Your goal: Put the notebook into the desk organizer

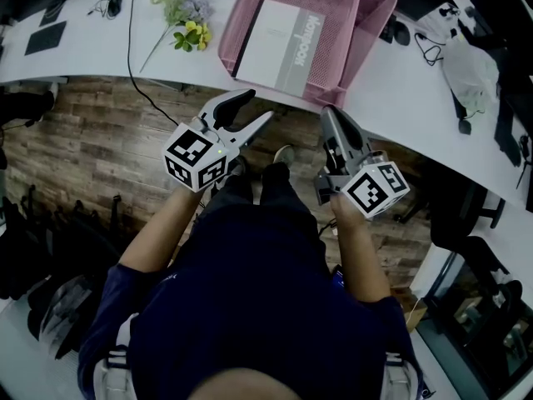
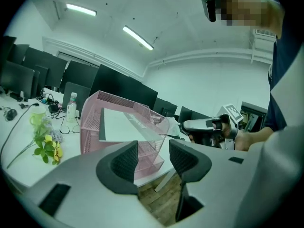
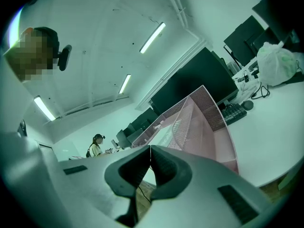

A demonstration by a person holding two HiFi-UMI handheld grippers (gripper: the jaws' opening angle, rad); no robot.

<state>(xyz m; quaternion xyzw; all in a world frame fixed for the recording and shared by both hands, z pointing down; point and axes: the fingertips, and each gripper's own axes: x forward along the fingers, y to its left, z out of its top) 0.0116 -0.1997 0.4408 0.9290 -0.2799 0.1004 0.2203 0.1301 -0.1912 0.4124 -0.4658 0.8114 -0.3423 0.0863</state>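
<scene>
White notebook point(image 1: 279, 44) lies flat inside the pink wire-mesh desk organizer point(image 1: 379, 7) on the smooth white counter point(image 1: 400, 90). Left gripper point(image 1: 256, 108) jaws apart (nothing between them), right gripper point(image 1: 329, 112) pinched together.

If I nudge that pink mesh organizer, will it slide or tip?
The pink mesh organizer probably slides: its wire mesh looks light, and the white desk looks smooth. Tipping seems unlikely: it has a broad base, with the notebook resting inside.

Only one word is read: "Notebook", printed sideways on the grey band at the right edge of the notebook point(image 1: 273, 40), lying in the pink desk organizer point(image 1: 376, 11) on the far table. Square black-and-white code markers are carried on the cubes of the left gripper point(image 1: 261, 104) and right gripper point(image 1: 326, 111).
</scene>
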